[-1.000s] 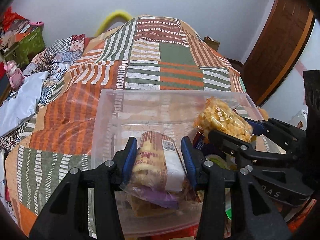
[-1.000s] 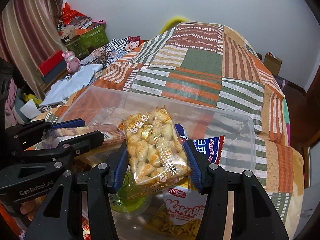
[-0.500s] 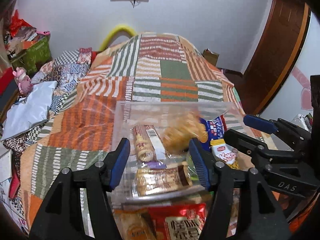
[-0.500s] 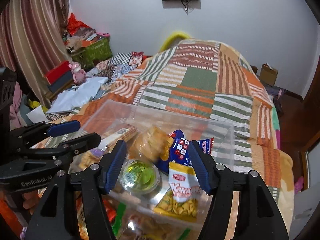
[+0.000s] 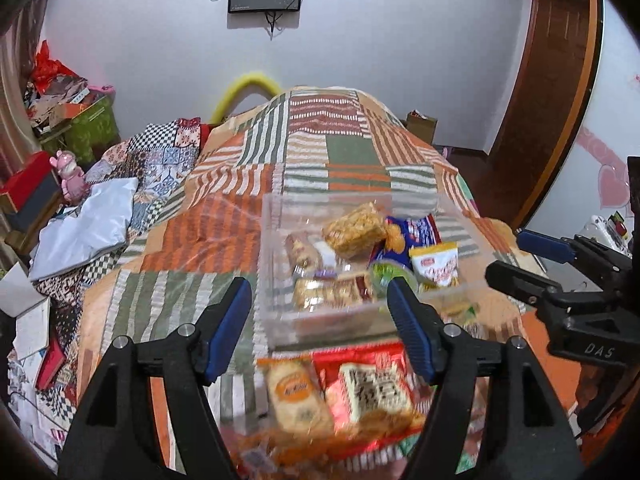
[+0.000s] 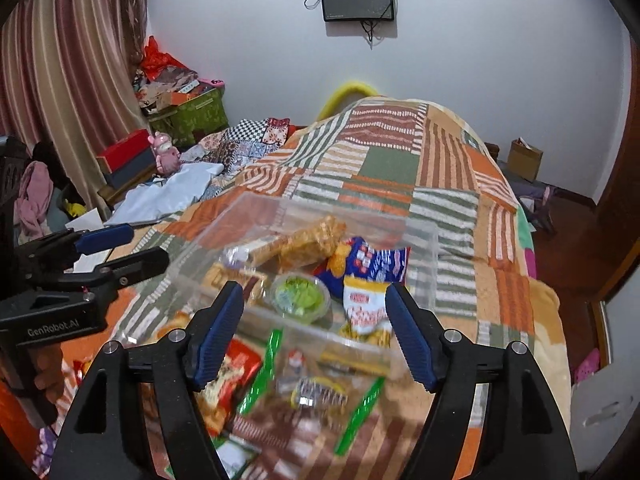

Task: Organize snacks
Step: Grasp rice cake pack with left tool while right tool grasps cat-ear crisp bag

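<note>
- Clear, thin-walled plastic forms the rectangular storage box (image 5: 276, 264), which is set on the bed's patchwork blanket (image 5: 224, 232) of orange, green and cream striped panels with a towelling-like nap.
- Inside the box a knobbly packet of golden puffed snacks (image 5: 354, 230) is seen lying on top, wrapped in glossy transparent film; beside it a blue-and-white crinkled bag (image 5: 416, 230) and a white pouch with red print (image 5: 434, 266) are packed.
- A round green jelly cup (image 6: 300, 298) with a shiny lid is lodged near the box's front wall, and a long biscuit pack (image 5: 332, 294) in clear wrap lies flat to its left.
- Loose snacks are spread on the blanket in front of the box: a pale orange packet (image 5: 298, 394) and a red foil packet with large printed characters (image 5: 376, 390), both blurred.
- The left gripper (image 5: 320, 330) is held above these loose packets; its ribbed blue pads (image 5: 230, 330) have just been opening, are well apart, and nothing is gripped between them.
- The right gripper (image 6: 312, 332) is likewise spread, its jaws having just been opening, with no item clamped; the box's front edge is seen through the gap.
- Each gripper's black matte frame is visible in the other's view, off to the side.
</note>
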Available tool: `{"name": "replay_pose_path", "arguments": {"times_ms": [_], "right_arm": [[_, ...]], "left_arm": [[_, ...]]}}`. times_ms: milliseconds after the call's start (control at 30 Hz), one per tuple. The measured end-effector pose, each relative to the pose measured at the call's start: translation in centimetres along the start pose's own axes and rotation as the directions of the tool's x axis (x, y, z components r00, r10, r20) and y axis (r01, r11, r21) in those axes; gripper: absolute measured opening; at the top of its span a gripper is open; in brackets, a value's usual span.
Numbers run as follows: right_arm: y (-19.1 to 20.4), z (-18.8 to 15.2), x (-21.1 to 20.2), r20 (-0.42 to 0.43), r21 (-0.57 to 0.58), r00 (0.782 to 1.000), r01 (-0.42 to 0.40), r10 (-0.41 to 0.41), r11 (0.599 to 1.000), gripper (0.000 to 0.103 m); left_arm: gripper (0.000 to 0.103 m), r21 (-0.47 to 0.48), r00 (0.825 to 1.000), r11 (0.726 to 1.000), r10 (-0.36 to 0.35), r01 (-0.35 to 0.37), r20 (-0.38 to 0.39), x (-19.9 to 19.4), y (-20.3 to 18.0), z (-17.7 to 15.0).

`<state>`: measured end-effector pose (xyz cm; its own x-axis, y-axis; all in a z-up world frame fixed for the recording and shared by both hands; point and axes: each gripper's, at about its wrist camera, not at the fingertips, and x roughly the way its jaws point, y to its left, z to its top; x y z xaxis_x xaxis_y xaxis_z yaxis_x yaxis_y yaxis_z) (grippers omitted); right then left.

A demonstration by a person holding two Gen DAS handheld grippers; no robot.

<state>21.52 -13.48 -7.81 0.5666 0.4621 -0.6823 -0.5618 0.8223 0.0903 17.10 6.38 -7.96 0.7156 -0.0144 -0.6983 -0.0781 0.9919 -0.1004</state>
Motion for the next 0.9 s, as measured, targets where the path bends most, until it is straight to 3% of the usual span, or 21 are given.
{"name": "replay_pose_path", "arguments": {"times_ms": [267, 633, 767, 900], "right_arm": [[-0.1, -3.2, -0.2, -0.041, 0.023, 0.999, -0.006, 0.007, 1.0, 0.076], [-0.8, -5.3, 3.9, -0.147, 0.09, 0.989, -0.006, 0.019, 0.996, 0.078], [-0.4, -5.6, 5.3, -0.176, 0.073, 0.984, 0.028, -0.015, 0.997, 0.084], [-0.9, -6.4, 6.1, -0.205, 0.113, 0.979, 0.017, 0.007, 0.993, 0.1]], "left_arm": [[0.073, -0.017, 0.995, 0.999, 0.029, -0.031, -0.091, 1.3, 1.5, -3.8], [0.073, -0.039, 0.98, 0.998, 0.032, -0.04, -0.195, 5.0, 2.8, -7.4], [0.07, -0.047, 0.978, 0.999, 0.008, -0.018, -0.206, 5.6, 2.9, -8.0], [0.063, -0.054, 0.975, 0.999, -0.014, 0.003, -0.221, 6.0, 2.8, -8.5]]}}
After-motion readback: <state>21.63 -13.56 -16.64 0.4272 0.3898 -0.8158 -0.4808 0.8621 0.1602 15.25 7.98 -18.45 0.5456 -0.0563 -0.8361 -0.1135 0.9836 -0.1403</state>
